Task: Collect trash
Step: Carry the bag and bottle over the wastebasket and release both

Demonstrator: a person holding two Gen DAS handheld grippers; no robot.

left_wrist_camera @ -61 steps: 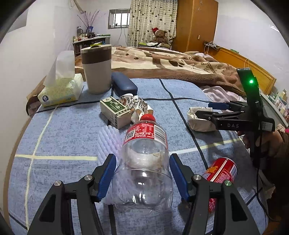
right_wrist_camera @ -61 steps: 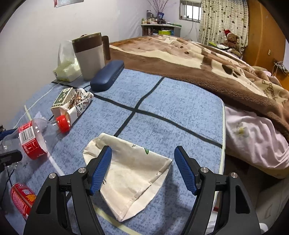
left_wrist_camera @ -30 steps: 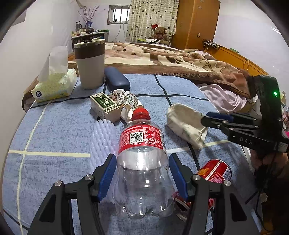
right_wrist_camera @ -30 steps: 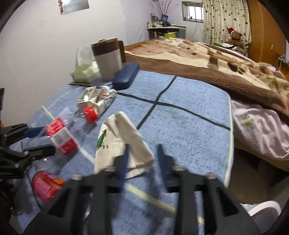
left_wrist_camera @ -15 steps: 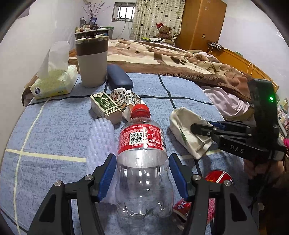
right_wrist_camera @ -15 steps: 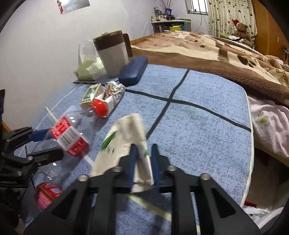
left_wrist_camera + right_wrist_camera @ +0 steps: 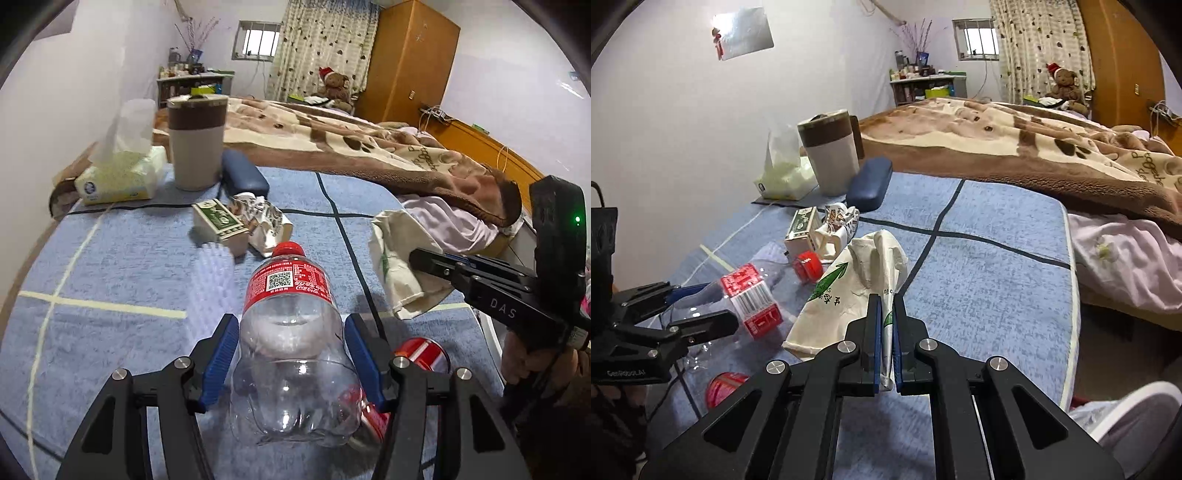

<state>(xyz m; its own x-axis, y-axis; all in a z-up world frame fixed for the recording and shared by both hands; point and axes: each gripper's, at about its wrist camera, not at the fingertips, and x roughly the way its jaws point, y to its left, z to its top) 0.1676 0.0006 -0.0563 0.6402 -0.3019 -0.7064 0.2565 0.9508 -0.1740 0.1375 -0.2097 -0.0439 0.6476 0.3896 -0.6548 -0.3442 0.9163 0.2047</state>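
Observation:
My left gripper (image 7: 291, 354) is shut on a clear plastic cola bottle (image 7: 291, 332) with a red cap and label, held above the blue mat (image 7: 110, 266). The bottle also shows in the right wrist view (image 7: 753, 299). My right gripper (image 7: 885, 332) is shut on the edge of a cream paper bag (image 7: 849, 291) with green print, lifting it; the bag shows at the right in the left wrist view (image 7: 395, 258). A red can (image 7: 421, 354) lies on the mat under the bottle, seen too in the right wrist view (image 7: 726, 387).
A small green-and-white carton (image 7: 221, 221) and a crumpled wrapper (image 7: 264, 221) lie mid-mat. Behind stand a tall cup (image 7: 195, 140), a tissue pack (image 7: 118, 173) and a dark blue case (image 7: 243, 177). A brown blanket (image 7: 351, 144) covers the bed beyond. The mat edge drops off at the right (image 7: 1071, 295).
My right gripper has closed on the paper bag and raised its edge. My left gripper has lifted the bottle more upright and kept hold of it.

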